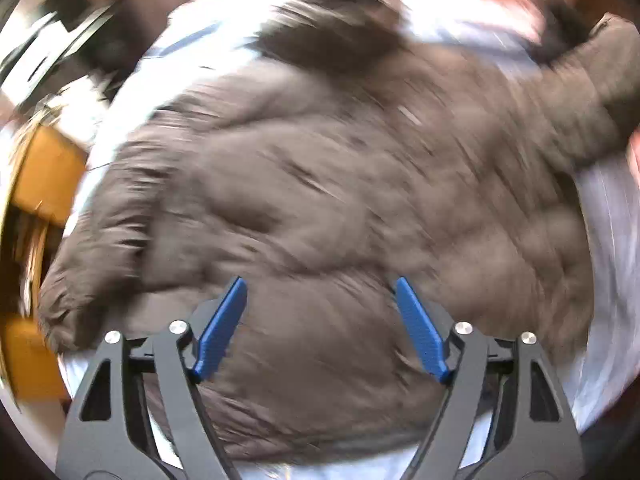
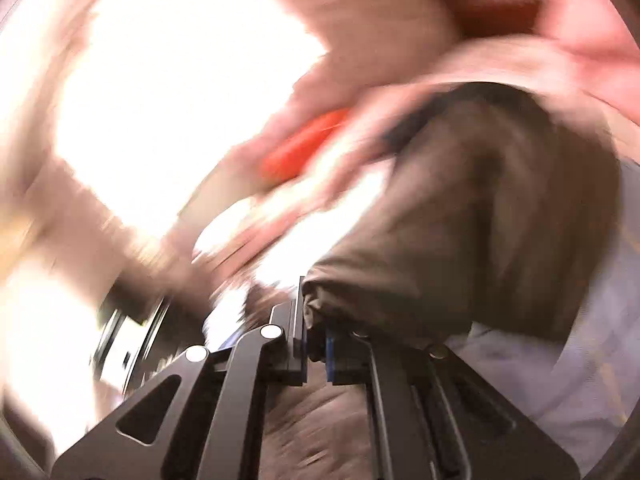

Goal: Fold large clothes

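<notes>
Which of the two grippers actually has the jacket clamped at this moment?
The right gripper: its jaws are shut on a bunched edge of the brown puffer jacket. The left gripper is spread wide open above the jacket, gripping nothing.

The worktop (image 1: 608,216) is covered almost fully by the puffy brown jacket (image 1: 320,184). Bare white strips are left only along its edges. An orange box (image 1: 44,176) is seen off the left side. The room between the left gripper's fingers (image 1: 420,328) is filled only by jacket below.
</notes>
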